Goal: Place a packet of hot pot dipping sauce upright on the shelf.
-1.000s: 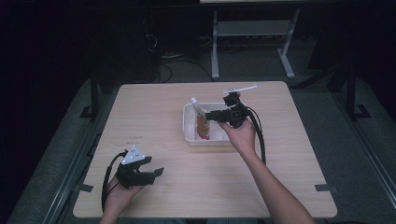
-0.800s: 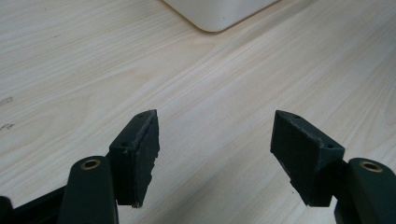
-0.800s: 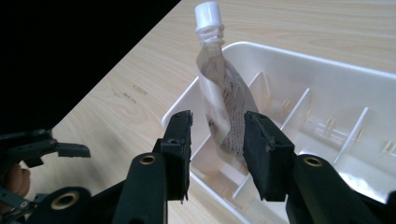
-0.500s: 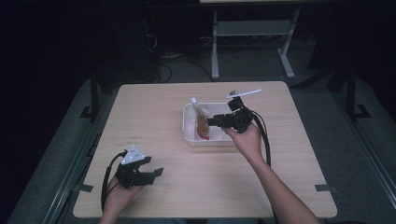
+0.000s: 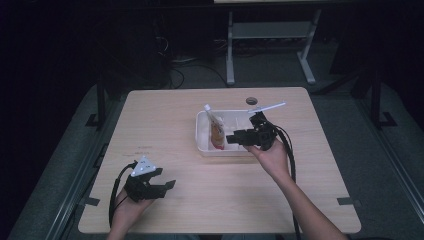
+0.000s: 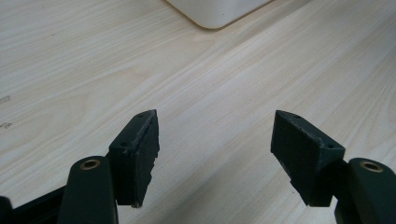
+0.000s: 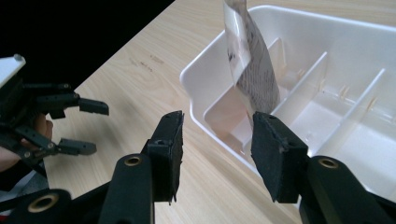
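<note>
Light is falling from overhead onto the table [image 5: 165,125], which is showing bright while the room around it is sinking into near-black. The high view is looking soft and grainy. The tray [image 7: 355,56] is glaring white, slightly overexposed. Soft shadows are lying under the jaws in both gripper views; the nearest jaw parts are blurring.

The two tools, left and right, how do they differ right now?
The left tool rests low over bare table near the front edge; the right tool sits at the white divided tray, beside the pouch standing in it. The left tool's jaws stand wider than the right tool's, which have just been opening. Both are black, hand-held, and hold nothing.
</note>
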Tool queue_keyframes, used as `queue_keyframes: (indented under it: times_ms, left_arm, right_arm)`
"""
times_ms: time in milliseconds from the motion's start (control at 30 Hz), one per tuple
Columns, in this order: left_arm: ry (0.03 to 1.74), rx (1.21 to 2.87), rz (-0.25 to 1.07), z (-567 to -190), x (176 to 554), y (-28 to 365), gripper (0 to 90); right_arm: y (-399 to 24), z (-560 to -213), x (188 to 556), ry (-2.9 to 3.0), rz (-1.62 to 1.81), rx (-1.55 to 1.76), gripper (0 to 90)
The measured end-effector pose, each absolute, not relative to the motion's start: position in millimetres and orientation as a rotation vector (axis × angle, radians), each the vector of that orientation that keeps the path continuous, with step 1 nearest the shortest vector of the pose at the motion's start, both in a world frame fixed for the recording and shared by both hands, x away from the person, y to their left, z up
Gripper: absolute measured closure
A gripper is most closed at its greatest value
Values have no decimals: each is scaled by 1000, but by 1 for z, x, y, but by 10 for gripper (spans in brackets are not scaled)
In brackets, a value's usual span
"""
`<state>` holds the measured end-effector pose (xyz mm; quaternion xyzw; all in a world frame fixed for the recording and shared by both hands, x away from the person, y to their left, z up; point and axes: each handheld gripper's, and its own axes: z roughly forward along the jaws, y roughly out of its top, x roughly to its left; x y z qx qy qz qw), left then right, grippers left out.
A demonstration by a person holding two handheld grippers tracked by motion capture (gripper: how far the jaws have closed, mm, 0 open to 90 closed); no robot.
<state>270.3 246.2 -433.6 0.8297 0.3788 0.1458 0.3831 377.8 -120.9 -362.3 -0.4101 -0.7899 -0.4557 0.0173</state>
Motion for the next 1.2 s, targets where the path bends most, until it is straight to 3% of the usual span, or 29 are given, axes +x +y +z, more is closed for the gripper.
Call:
queue_keyframes:
  times_ms: [1200]
  left_arm:
    - [974, 2113, 367, -434, 271, 247, 317]
  right_arm:
    - [-177, -391, 339, -2426, -1388, -1301, 490]
